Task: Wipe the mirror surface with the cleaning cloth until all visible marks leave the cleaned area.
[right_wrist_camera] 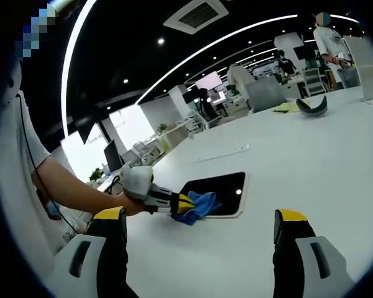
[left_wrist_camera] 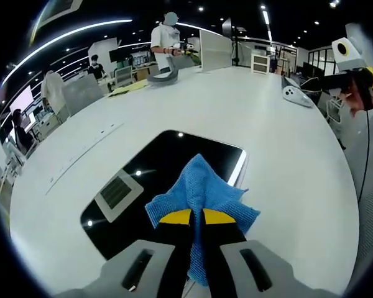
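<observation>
The left gripper (left_wrist_camera: 196, 217) is pinching the cleaning cloth (left_wrist_camera: 202, 186) on the mirror (left_wrist_camera: 155, 167); it should be sweeping toward twelve o'clock, pressing flat. The right gripper (right_wrist_camera: 199, 233) is hanging spread.

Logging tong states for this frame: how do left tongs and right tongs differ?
The left tongs are shut on the blue cloth; the right tongs stand wide open, with nothing between them. The left tongs sit over the mirror on the white table; the right tongs are apart from it, above bare table. Both have yellow-tipped black jaws.
</observation>
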A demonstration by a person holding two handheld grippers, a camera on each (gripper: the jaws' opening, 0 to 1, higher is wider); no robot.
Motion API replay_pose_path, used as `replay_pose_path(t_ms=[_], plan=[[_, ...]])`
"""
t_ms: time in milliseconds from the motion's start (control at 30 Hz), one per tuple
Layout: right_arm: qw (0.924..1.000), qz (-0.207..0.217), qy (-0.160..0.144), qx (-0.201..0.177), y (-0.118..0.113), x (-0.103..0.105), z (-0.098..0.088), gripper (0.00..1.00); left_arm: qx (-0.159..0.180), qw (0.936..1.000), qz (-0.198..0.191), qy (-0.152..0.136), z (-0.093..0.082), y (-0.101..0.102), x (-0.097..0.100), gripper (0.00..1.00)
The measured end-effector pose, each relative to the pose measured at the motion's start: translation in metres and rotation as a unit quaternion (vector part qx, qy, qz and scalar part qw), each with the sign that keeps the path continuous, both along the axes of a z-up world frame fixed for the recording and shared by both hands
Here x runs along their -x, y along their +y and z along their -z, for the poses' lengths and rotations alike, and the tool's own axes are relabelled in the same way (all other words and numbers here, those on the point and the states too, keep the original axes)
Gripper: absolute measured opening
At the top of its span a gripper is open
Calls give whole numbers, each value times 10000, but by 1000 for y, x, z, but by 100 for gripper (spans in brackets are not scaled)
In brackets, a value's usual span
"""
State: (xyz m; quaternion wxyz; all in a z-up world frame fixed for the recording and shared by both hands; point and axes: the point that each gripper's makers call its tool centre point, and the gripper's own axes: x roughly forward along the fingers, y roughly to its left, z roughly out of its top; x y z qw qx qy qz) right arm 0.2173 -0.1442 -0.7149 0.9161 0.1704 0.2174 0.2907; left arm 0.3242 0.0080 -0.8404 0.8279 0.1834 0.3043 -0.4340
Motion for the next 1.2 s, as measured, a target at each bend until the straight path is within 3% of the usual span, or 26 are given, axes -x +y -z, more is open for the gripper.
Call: replay_pose_path(t_ms=[400,600,767,867,1067,1200], plan=[[9989,-418,-85,214,4,-8,-1,100,60,10000,-30,24,0,-16,-3,2],[9976,-529,-271,368,-2,-16,-1,100,110,9999,-43,47,0,-28,-5,2],[9907,-1087,-458,681,9,-12,6,100,181,9998,-56,66,0,-39,-4,2],[9889,-1213,-440,740,12,-13,9,100,203,9998,-67,47,0,-44,-5,2],[9870,-1239,-677,770,15,-23,5,100,325,9994,-15,85,0,-52,-4,2],[9880,-1193,-615,760,12,-30,7,100,334,9994,16,35,1,-58,-2,2]])
